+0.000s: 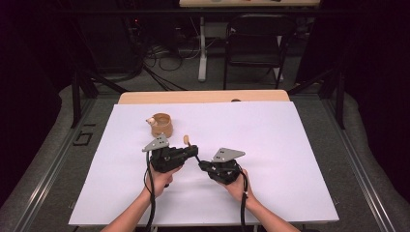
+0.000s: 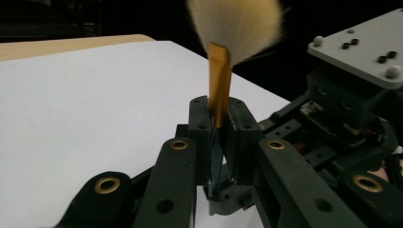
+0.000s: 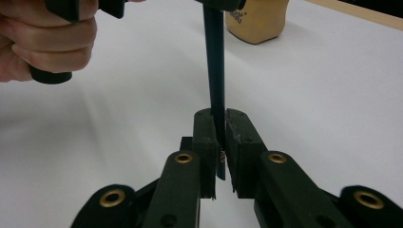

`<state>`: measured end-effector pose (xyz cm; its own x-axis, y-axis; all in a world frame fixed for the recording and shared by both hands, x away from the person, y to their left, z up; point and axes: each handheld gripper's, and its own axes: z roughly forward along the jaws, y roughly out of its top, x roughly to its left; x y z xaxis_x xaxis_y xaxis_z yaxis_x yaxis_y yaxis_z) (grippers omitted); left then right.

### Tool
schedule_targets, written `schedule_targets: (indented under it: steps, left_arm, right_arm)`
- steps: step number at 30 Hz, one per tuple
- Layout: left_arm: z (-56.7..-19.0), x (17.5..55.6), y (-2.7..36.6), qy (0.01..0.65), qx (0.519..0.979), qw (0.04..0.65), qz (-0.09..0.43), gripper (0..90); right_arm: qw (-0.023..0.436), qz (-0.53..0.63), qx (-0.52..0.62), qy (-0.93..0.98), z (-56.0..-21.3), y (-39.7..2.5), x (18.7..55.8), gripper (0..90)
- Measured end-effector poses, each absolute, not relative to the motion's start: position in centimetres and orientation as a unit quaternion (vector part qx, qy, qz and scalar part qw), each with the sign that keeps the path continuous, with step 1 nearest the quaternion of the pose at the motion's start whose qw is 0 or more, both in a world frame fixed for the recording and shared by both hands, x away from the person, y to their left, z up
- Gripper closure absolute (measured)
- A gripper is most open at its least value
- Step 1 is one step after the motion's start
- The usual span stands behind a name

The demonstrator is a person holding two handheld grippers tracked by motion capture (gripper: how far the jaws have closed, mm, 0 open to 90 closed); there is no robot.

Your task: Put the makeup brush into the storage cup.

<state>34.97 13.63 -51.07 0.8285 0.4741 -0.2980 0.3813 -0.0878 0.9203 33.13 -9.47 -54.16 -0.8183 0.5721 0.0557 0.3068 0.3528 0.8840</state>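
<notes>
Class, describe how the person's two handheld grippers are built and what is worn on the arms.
Both the left gripper and right gripper are black, each with a grey three-cornered plate, brass-ringed linkage joints and a trailing black cable. The forearms are bare, without sleeves.

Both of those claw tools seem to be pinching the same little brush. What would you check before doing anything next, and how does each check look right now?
1. Left gripper clamped on the brush near its gold ferrule: ok.
2. Right gripper clamped on the dark handle end: ok.
3. Bristles free, touching nothing: ok.
4. Brush lifted off the white sheet: cannot tell.
5. Wooden cup upright, apart from both grippers: ok.
</notes>
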Motion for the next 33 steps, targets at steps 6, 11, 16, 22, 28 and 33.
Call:
schedule_targets:
  steps: [6,11,16,22,28,33]
  left_arm:
    - [-50.4,34.4,13.2,0.266,0.760,0.588,0.080,83.1]
    - [-50.0,34.2,13.3,0.255,0.771,0.573,0.111,83.1]
    - [-49.9,34.3,13.7,0.256,0.774,0.565,0.127,83.0]
    - [-49.9,34.5,14.4,0.258,0.780,0.553,0.140,83.0]
    - [-49.9,34.7,15.0,0.259,0.785,0.543,0.148,82.9]
    - [-49.8,35.0,15.6,0.266,0.787,0.535,0.156,83.0]
  right_arm:
    - [0.136,0.501,0.268,0.811,-53.7,-9.9,33.1,63.3]
    - [0.150,0.502,0.278,0.806,-53.2,-10.7,33.1,39.1]
    - [0.147,0.496,0.284,0.807,-53.0,-11.9,33.2,22.8]
    - [0.148,0.491,0.283,0.811,-52.9,-12.8,33.1,13.4]
    - [0.158,0.499,0.273,0.807,-52.8,-13.8,32.9,8.5]
    - [0.177,0.496,0.269,0.806,-52.7,-14.7,32.6,5.9]
